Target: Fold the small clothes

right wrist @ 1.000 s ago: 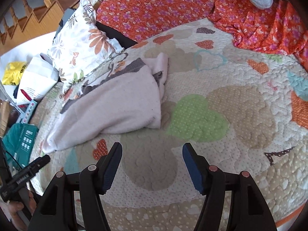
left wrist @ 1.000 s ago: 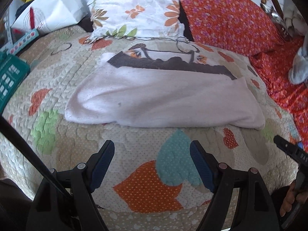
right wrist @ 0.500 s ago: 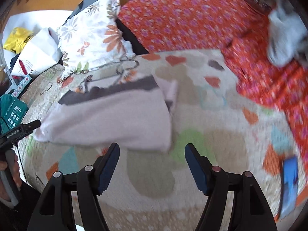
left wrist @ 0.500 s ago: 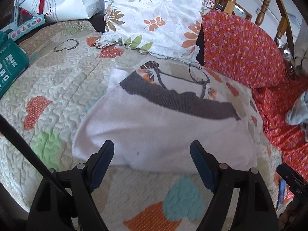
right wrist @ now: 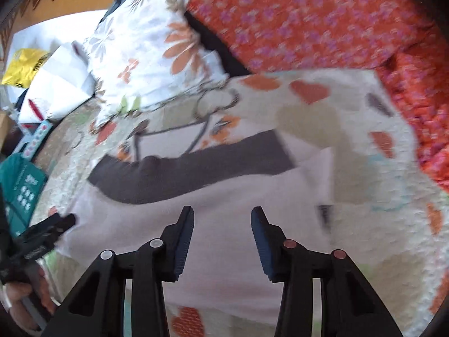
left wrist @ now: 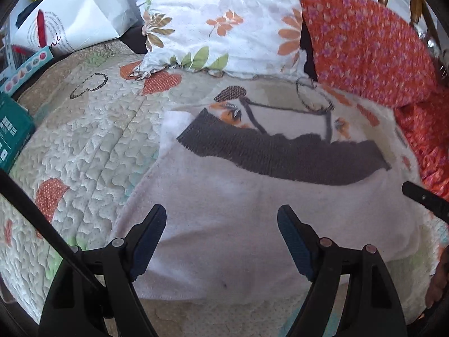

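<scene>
A pale pink garment (left wrist: 238, 210) with a dark grey ribbed band (left wrist: 280, 151) lies folded on the heart-patterned quilt (left wrist: 92, 146). My left gripper (left wrist: 221, 227) is open and empty, its jaws hovering over the garment's near left part. The same garment shows in the right wrist view (right wrist: 238, 193), blurred. My right gripper (right wrist: 221, 224) is open and empty, with a narrower gap, above the garment's near middle. The right gripper's tip shows in the left wrist view (left wrist: 423, 199) at the right edge. The left gripper shows in the right wrist view (right wrist: 47, 230) at the left.
A floral pillow (left wrist: 224, 19) and a red flowered cushion (left wrist: 364, 42) lie behind the garment. A white paper bag (left wrist: 70, 19) and a teal box (left wrist: 11, 134) sit at the left. A red blanket (right wrist: 421, 129) is bunched at the right.
Both grippers have moved forward from the quilt's near edge to above the garment. The right gripper's jaws have narrowed. The garment has not moved.
</scene>
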`<state>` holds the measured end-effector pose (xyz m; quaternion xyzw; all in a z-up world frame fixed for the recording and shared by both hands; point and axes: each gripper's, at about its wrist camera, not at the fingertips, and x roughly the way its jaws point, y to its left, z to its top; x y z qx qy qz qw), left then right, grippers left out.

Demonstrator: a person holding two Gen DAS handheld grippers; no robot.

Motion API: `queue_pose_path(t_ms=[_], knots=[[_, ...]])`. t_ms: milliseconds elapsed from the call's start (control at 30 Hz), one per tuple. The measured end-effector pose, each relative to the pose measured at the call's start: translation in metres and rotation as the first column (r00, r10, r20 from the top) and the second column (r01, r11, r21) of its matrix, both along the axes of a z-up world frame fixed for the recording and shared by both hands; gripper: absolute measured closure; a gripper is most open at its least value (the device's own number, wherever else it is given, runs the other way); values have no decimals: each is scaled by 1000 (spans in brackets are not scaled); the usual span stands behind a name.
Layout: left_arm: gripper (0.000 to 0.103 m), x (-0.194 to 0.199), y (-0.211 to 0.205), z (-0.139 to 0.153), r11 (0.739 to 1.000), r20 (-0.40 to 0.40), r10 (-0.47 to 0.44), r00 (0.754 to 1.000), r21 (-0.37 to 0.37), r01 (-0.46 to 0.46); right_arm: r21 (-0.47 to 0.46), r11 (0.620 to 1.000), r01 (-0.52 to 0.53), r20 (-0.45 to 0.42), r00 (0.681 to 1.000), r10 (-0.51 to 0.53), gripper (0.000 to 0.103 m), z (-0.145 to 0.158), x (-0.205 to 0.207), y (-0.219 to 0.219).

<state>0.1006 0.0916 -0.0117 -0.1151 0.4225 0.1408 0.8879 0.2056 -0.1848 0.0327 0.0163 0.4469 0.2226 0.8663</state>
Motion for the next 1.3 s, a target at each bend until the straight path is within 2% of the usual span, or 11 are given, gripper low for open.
queue_pose_path(t_ms=[133, 267, 367, 533, 633, 767, 867, 900, 933, 967, 1300], knots=[[23, 5, 12, -21, 996, -79, 49, 996, -74, -55, -5, 996, -86, -49, 995, 86, 58, -20, 5, 28], [23, 1, 22, -26, 984, -95, 86, 992, -146, -99, -97, 995, -11, -180, 984, -7, 58, -56, 21, 20], [23, -5, 23, -17, 983, -64, 96, 993, -152, -105, -46, 999, 21, -167, 986, -28, 58, -48, 18, 10], [23, 11, 27, 14, 990, 32, 57, 998, -129, -52, 41, 999, 20, -22, 1000, -19, 58, -5, 9, 13], [23, 30, 40, 25, 982, 51, 98, 994, -165, -89, 67, 997, -37, 32, 999, 35, 58, 17, 22, 36], [23, 34, 52, 30, 964, 52, 135, 990, -236, -119, 51, 980, -190, -103, 975, 195, 58, 2, 50, 103], [23, 32, 54, 33, 974, 50, 130, 990, -195, -118, -28, 971, -237, -154, 961, 230, 44, -20, 58, 145], [23, 32, 57, 32, 975, 45, 138, 989, -182, -128, -61, 968, -242, -163, 959, 230, 45, -27, 60, 156], [23, 31, 62, 32, 974, 36, 149, 988, -180, -141, -95, 966, -240, -174, 959, 222, 54, -35, 64, 164], [23, 30, 66, 32, 971, 33, 160, 987, -187, -151, -122, 964, -237, -193, 958, 211, 93, -44, 67, 172], [23, -1, 118, 37, 920, 44, 322, 946, -249, -302, -285, 946, -153, -67, 988, 140, 101, -62, 98, 209]])
